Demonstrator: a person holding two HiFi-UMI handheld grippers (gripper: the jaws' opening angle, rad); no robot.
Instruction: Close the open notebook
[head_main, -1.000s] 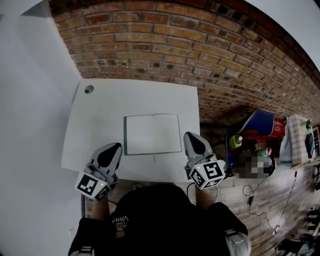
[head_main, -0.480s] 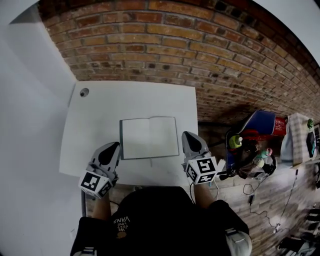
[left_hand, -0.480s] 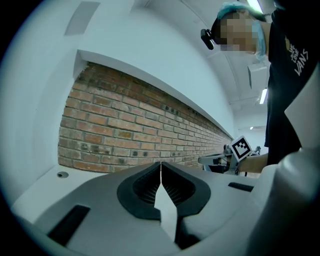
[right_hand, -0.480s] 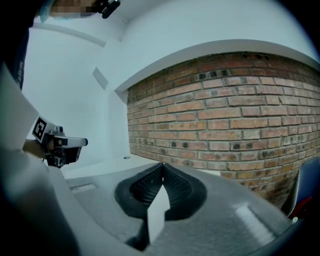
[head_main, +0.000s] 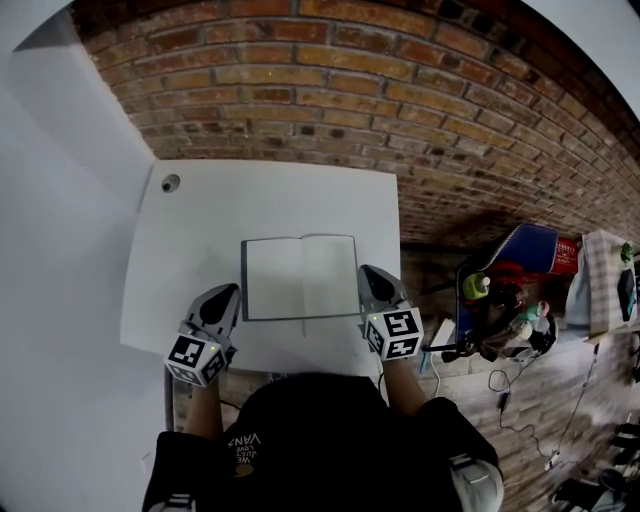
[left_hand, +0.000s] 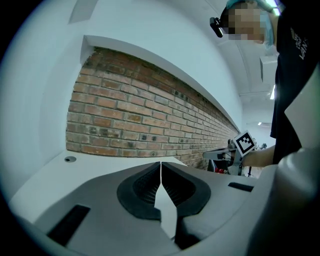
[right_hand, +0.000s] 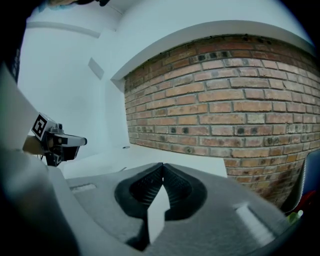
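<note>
Main worry from here: your left gripper (head_main: 226, 294) and right gripper (head_main: 370, 274) both have their fingers (left_hand: 145, 187) squeezed fully together, with nothing in either. Go at a cover like that and you've got no pinch, just a blunt wedge. My guess is you'd shove the whole open notebook (head_main: 300, 277) across the smooth white table (head_main: 200, 230) instead of lifting one half. It's lying flat in the near half of the table, spine running away from you, so a push from the right could skate it leftward. And if a tip catches only the top page rather than the cover, you'll crease paper. There's also a thin strand (head_main: 303, 323) poking out at the notebook's near edge, maybe a ribbon marker, that could snag.

Pose-wise, both hands sit low at the table's near edge, one either side of the notebook. The grippers are aimed away from you toward the brick wall (head_main: 300, 100) and tipped slightly down. The right tip is just beside the notebook's right edge, and the left tip is a little apart from its near left corner.
</note>
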